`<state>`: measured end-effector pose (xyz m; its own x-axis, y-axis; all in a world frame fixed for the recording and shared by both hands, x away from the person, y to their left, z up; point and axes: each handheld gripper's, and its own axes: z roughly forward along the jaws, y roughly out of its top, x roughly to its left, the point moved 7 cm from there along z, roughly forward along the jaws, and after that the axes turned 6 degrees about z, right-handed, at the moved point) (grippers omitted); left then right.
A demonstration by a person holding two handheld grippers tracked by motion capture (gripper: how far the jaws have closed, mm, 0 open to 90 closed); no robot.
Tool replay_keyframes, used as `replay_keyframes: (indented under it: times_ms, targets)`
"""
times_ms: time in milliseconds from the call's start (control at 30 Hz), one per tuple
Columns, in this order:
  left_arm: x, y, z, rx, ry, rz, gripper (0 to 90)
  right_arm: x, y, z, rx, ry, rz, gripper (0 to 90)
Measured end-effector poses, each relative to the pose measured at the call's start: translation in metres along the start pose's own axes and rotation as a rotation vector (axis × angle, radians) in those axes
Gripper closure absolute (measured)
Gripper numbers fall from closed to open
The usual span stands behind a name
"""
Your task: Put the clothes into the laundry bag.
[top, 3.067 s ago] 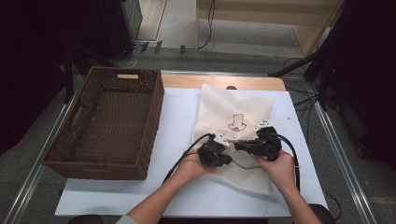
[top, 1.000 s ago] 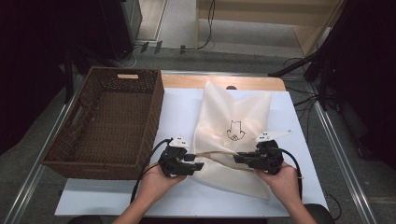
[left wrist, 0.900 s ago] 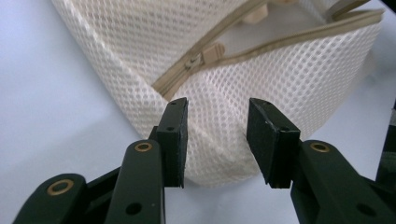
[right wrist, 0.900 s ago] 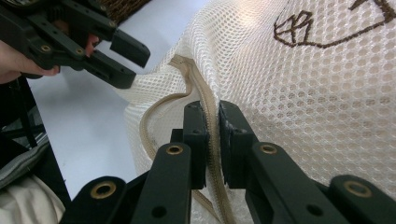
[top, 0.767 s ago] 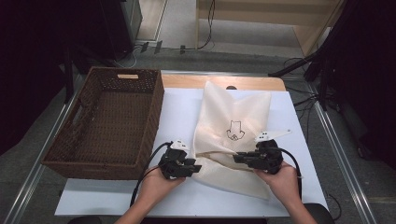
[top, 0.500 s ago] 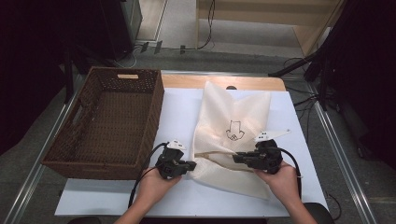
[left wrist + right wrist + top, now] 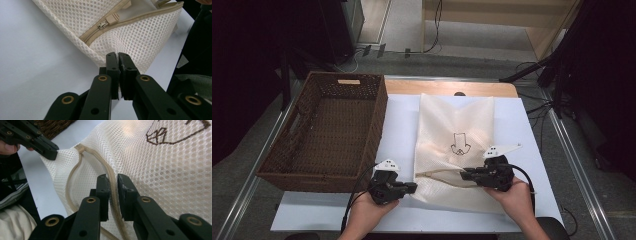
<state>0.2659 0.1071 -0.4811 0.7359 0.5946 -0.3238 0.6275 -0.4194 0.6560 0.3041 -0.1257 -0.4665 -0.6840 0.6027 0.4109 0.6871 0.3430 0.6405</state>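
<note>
— Reaching in from the near edge of the table, what are the two hands doing?

— Both forearms come up from the bottom of the high view, each hand wrapped round a black two-jaw gripper held roughly level. The left gripper (image 7: 412, 187) points right; the right gripper (image 7: 464, 173) points left, so they face each other across the near end of a cream mesh laundry bag with a zip (image 7: 455, 150).

— How do the left jaws stand?

— Pressed together on a pinch of mesh at the bag's corner, seen close in the left gripper view (image 7: 117, 61). The cloth puckers where they bite, and the zip's small metal slider with its beige pull tab (image 7: 108, 21) lies just beyond, at the closed end of the zip.

— And the right?

— Clamped on the beige zip tape (image 7: 112, 192) along the bag's open mouth; those jaws have just eased slightly wider, yet the tape sits between the pads and touches both. The same view catches the left gripper (image 7: 51, 153) nipping the far corner.

— Where does the bag lie?

— Flat on the white table sheet (image 7: 397, 125), lengthways away from the person, with a dark brown outline drawing (image 7: 460, 145) stitched on its middle.

— Farther off?

— A dark brown woven wicker basket (image 7: 287, 150) stands on the sheet's left side, apart from the bag, with a strip of bare wooden tabletop (image 7: 447, 88) behind.
</note>
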Motion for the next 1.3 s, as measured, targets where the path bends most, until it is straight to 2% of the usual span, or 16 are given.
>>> replay_keyframes:
  times_ms: [100,167,233,400,533,667,800,833,900,1167,1300]
  targets:
    - [0.003,0.001,-0.002,-0.018,0.017,0.0,77.3,0.0,-0.001,0.003,0.011,0.008,0.0,74.2]
    - [0.005,0.003,-0.005,-0.038,0.028,0.009,69.6,0.002,0.001,0.002,-0.002,0.02,-0.026,67.3]
    - [0.007,0.005,-0.007,-0.057,0.032,-0.002,61.3,0.004,0.004,0.0,-0.034,0.029,-0.053,59.1]
    - [0.008,0.004,-0.002,-0.048,0.05,0.014,43.9,0.012,0.013,-0.007,-0.1,0.035,-0.092,47.7]
    - [0.01,0.004,0.002,-0.037,0.075,0.007,32.1,0.015,0.016,-0.004,-0.106,0.026,-0.115,42.4]
    - [0.011,0.004,0.005,-0.03,0.084,0.006,28.7,0.016,0.017,0.0,-0.099,0.02,-0.128,39.2]
    - [0.015,0.002,0.008,-0.02,0.092,-0.025,25.6,0.017,0.019,0.002,-0.1,0.015,-0.135,35.8]
    - [0.016,0.002,0.009,-0.023,0.078,-0.033,24.1,0.016,0.019,0.002,-0.098,0.013,-0.137,35.7]
    - [0.02,0.002,0.011,-0.013,0.092,-0.04,24.3,0.016,0.02,0.004,-0.097,0.012,-0.141,35.8]
    - [0.028,0.001,0.021,0.01,0.136,-0.043,24.7,0.017,0.021,0.012,-0.068,0.015,-0.154,37.4]
    - [0.031,0.001,0.023,0.012,0.146,-0.039,25.0,0.016,0.022,0.013,-0.065,0.022,-0.141,38.2]
